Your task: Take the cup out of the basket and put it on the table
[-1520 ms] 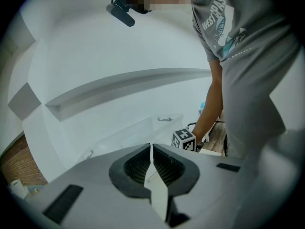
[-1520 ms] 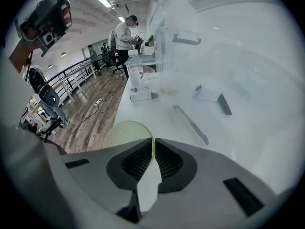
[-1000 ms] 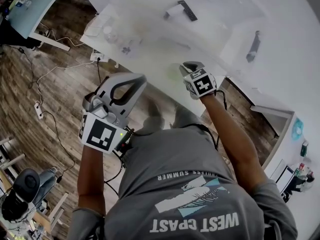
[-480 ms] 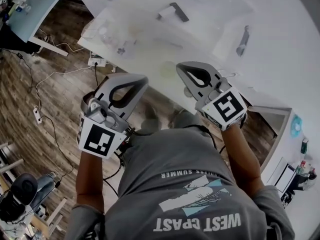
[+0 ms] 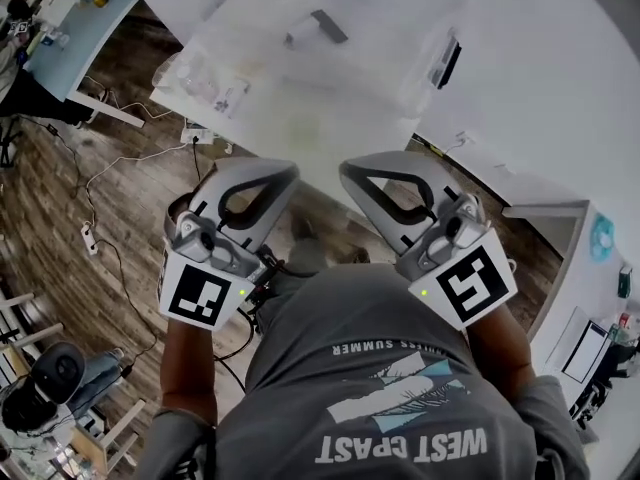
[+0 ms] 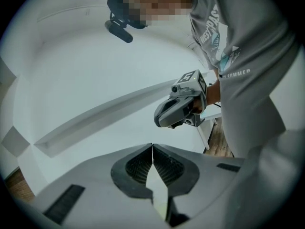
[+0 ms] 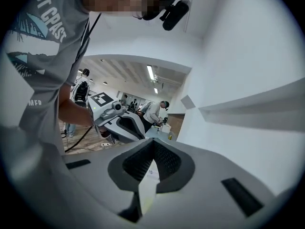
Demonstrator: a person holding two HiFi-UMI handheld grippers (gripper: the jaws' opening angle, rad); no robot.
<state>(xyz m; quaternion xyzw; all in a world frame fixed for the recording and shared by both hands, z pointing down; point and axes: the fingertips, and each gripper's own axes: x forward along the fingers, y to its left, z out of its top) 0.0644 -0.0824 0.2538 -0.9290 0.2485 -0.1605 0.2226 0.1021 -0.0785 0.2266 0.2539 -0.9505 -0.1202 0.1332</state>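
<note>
From the head view we look down on a grey T-shirt (image 5: 370, 388) and both grippers raised side by side in front of the chest, near the edge of the table (image 5: 520, 88). The left gripper (image 5: 283, 171) and right gripper (image 5: 348, 171) point toward that edge, with their tips close together but apart. Only this view shows the table top. A clear basket (image 5: 390, 83) stands on it, with a dark bar (image 5: 325, 26) inside and another dark piece (image 5: 445, 63) at its right wall. We cannot pick out the cup, either in the basket or on the table, because the plastic is too hazy. This view alone also shows the wood floor (image 5: 130, 198) with its cables.

The gripper views give what the head view hides. The left gripper view shows its jaws pressed together along a thin seam, with nothing between them. Past them the right gripper hangs against a white wall, and the head camera (image 6: 119, 30) shows above. The right gripper view shows its jaws clenched and empty too, so neither gripper holds the cup. Beyond them we see the left gripper with its marker cube. No other view gives what lies behind it: a long room with ceiling lights (image 7: 151, 73) and people (image 7: 155, 112) at a far bench.
</note>
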